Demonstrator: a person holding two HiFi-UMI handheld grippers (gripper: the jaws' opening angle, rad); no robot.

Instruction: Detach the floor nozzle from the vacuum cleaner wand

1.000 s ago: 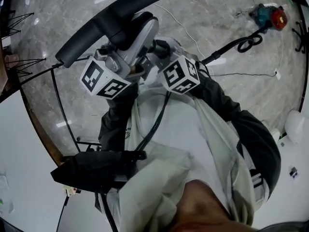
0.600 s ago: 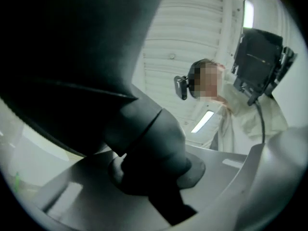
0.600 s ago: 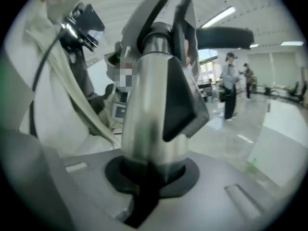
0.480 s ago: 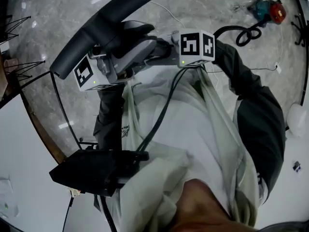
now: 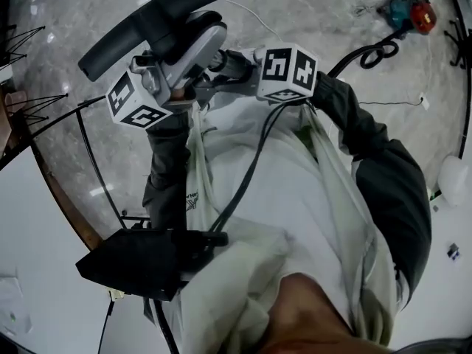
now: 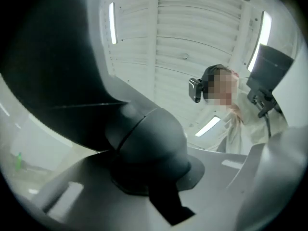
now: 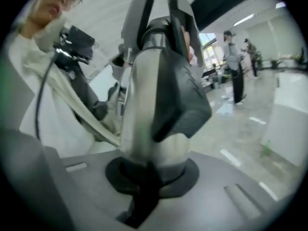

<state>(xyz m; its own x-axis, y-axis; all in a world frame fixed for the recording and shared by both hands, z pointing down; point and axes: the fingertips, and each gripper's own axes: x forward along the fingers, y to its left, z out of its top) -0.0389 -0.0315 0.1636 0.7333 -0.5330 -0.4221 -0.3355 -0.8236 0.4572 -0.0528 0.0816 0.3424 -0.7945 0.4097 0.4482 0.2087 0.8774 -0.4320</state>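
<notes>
In front of the person's chest, the floor nozzle [image 5: 158,17] was held raised, well clear of the grey marbled floor [image 5: 317,21]. Its long black bar ran diagonally across the top of the head view, with a grey body below it between the two grippers.

The left gripper [image 5: 173,87] was clamped on the nozzle. Its own view showed the jaws closed on a dark rounded joint [image 6: 147,146], with the black bar filling the upper left of that view. Its marker cube [image 5: 136,100] sat just below the bar.

The right gripper [image 5: 234,66] was clenched on a grey tube section [image 7: 144,105] that carried a darker grey block on one side. That section stood upright between the jaws. Whether it belonged to the nozzle or to the wand could not be told. The two grippers were near each other, on either side of the grey body.

A black box [image 5: 144,260] sat at the person's waist, and a dark cable [image 5: 243,183] ran from it up towards the right gripper. A teal and red tool [image 5: 409,13] lay on the floor at the far upper right, well apart from the nozzle. The left gripper view showed a head camera [image 6: 195,89] on the person. Bystanders [image 7: 233,61] stood in the background of the right gripper view.
</notes>
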